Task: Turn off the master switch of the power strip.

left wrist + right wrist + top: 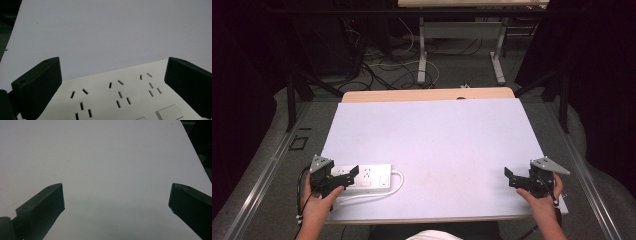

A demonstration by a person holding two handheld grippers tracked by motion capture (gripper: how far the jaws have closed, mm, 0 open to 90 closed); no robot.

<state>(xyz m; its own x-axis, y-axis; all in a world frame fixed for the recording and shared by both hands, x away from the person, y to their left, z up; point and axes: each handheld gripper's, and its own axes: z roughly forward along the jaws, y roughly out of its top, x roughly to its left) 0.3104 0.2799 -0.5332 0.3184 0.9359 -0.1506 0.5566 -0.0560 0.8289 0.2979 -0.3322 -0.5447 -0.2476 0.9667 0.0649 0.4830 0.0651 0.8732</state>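
A white power strip [367, 176] with three socket groups and a white cord lies at the near left of the white table sheet [432, 145]. My left gripper [346, 178] hovers over the strip's left end with its jaws spread wide. In the left gripper view the power strip [120, 97] lies below and between the black jaws of my left gripper [112, 85], untouched by them. My right gripper [511, 177] is at the near right of the sheet, open over bare surface. The right gripper view shows my right gripper [116, 202] with nothing between its wide jaws.
The strip's cord [397, 186] loops along its near side toward the table's front edge. A wooden table edge [427, 95] shows beyond the sheet. Cables and table legs [422, 60] lie on the floor farther back.
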